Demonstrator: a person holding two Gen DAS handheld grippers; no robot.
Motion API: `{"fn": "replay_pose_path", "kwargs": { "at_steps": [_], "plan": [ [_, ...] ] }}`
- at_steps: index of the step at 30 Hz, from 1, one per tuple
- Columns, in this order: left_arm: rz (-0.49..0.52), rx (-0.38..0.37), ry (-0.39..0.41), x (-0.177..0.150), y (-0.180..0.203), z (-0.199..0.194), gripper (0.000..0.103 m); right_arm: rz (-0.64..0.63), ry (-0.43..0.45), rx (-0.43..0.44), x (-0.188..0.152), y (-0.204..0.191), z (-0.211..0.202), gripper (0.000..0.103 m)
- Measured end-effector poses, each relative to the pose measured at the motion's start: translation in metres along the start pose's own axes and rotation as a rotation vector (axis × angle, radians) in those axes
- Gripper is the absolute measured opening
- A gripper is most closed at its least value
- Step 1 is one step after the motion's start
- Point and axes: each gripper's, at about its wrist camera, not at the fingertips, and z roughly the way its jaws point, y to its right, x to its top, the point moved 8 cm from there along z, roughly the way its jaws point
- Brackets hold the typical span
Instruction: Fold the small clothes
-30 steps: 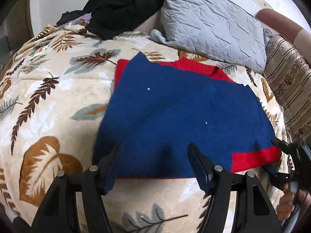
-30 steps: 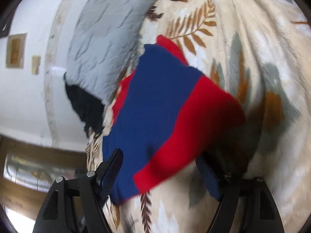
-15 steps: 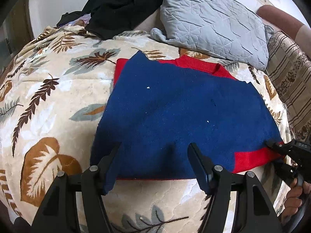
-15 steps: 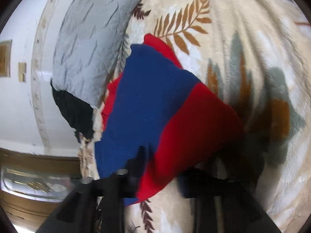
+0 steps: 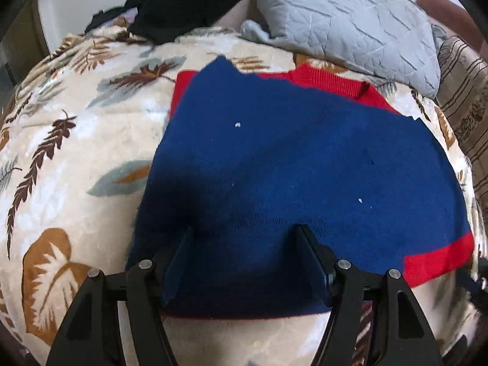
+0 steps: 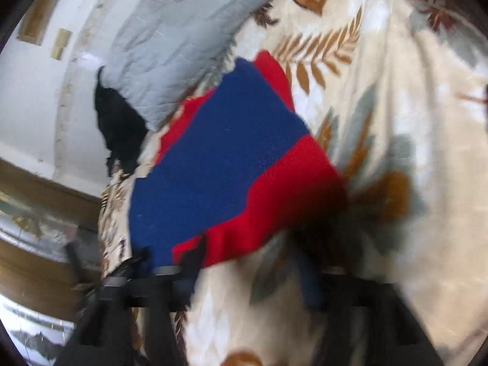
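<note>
Sweater (image 5: 292, 177) lies flat on the leaf-print blanket (image 5: 70, 152), its near hem between your left gripper (image 5: 244, 259)'s spread jaws. Your right gripper (image 6: 247, 259), blurred, has just been opening and stands spread at the red corner, gripping nothing. You seem between folds; next, pinch both near corners.

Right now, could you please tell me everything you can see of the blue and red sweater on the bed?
The sweater is a knit, mostly navy blue, with a red ribbed collar at its far edge and a red band at its near right corner. It lies folded and fairly flat on the leaf-patterned blanket, its far edge close to the grey pillow. Small white lint specks dot it. The left gripper stands over its near edge, jaws open.
</note>
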Motion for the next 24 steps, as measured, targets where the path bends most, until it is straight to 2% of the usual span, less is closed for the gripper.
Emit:
{"fn": "replay_pose_path", "kwargs": {
  "at_steps": [2, 4, 6, 8, 11, 13, 14, 15, 16, 19, 21, 23, 24],
  "plan": [
    [0.031, 0.016, 0.01, -0.002, 0.003, 0.001, 0.073, -0.045, 0.027, -0.002, 0.005, 0.0, -0.024, 0.071],
    [0.051, 0.026, 0.021, -0.004, 0.006, 0.002, 0.074, -0.077, 0.09, -0.005, 0.026, 0.0, -0.045, 0.071],
    [0.053, 0.028, 0.026, -0.005, 0.006, 0.003, 0.075, -0.121, 0.1, 0.001, 0.056, -0.007, -0.044, 0.071],
    [0.056, 0.026, 0.025, -0.004, 0.006, 0.003, 0.075, -0.155, 0.082, -0.029, 0.092, -0.011, -0.02, 0.071],
    [0.065, 0.022, 0.021, -0.003, 0.006, 0.004, 0.076, -0.161, -0.001, -0.063, 0.133, -0.008, 0.035, 0.071],
    [0.066, 0.018, 0.02, -0.002, 0.007, 0.006, 0.076, -0.158, -0.075, -0.077, 0.148, -0.004, 0.07, 0.069],
    [0.068, 0.016, 0.021, -0.002, 0.007, 0.006, 0.076, -0.148, -0.099, -0.092, 0.152, -0.001, 0.084, 0.053],
    [0.068, 0.013, 0.023, -0.003, 0.006, 0.005, 0.076, -0.178, -0.123, -0.125, 0.153, -0.001, 0.094, 0.027],
    [0.068, 0.011, 0.027, -0.003, 0.006, 0.006, 0.076, -0.202, -0.127, -0.165, 0.154, -0.003, 0.096, 0.017],
    [0.082, 0.017, 0.04, -0.005, 0.008, 0.006, 0.08, -0.232, -0.047, -0.24, 0.157, -0.003, 0.084, 0.016],
    [0.089, 0.02, 0.033, -0.005, 0.009, 0.003, 0.08, -0.168, -0.048, -0.251, 0.152, 0.01, 0.084, 0.022],
    [0.064, -0.017, 0.021, -0.004, 0.007, -0.007, 0.079, -0.193, -0.009, -0.283, 0.149, 0.003, 0.071, 0.038],
    [0.032, -0.042, 0.037, -0.002, 0.002, -0.018, 0.079, -0.205, 0.005, -0.305, 0.148, 0.001, 0.064, 0.042]
  ]
}}
